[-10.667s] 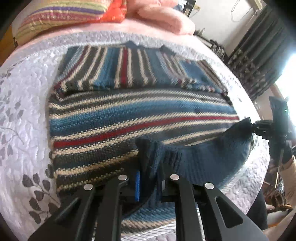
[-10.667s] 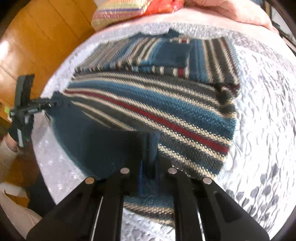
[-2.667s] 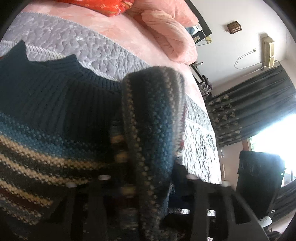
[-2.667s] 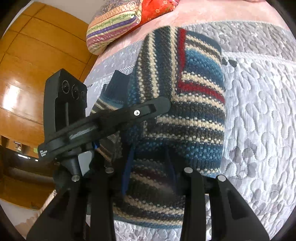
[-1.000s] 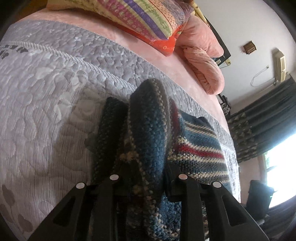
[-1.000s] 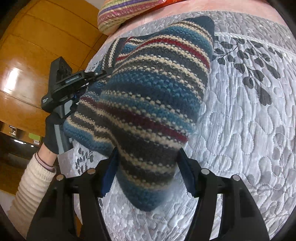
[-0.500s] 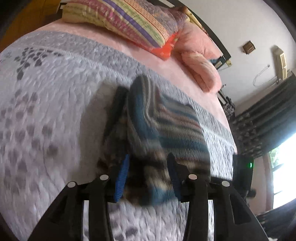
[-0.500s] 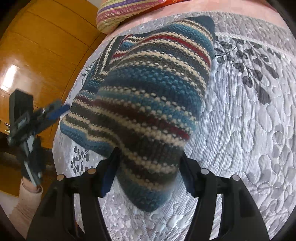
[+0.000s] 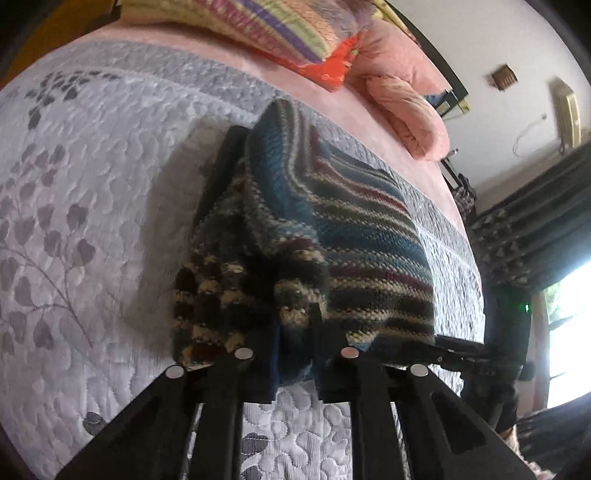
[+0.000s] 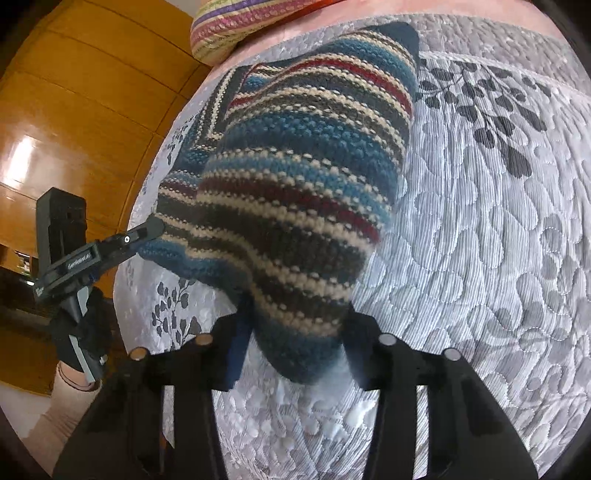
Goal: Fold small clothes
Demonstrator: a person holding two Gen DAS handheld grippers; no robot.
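Observation:
A striped knit sweater, in blue, cream, red and grey, lies folded into a thick bundle on the grey quilted bed. My left gripper is shut on the bundle's near edge, with dark knit pinched between its fingers. In the right wrist view the left gripper bites the sweater's left corner. My right gripper stands wide, its jaws on either side of the rounded near fold, which fills the gap. It also shows at the bundle's right corner as the right gripper.
A striped pillow and a pink rolled blanket lie at the head of the bed. A wooden wall runs along the left bedside, dark curtains along the other. A gloved hand holds the left gripper.
The left gripper, open and clear of the sweater half a second ago, has come back and shut on its corner. The right gripper's jaws have narrowed slightly around the fold.

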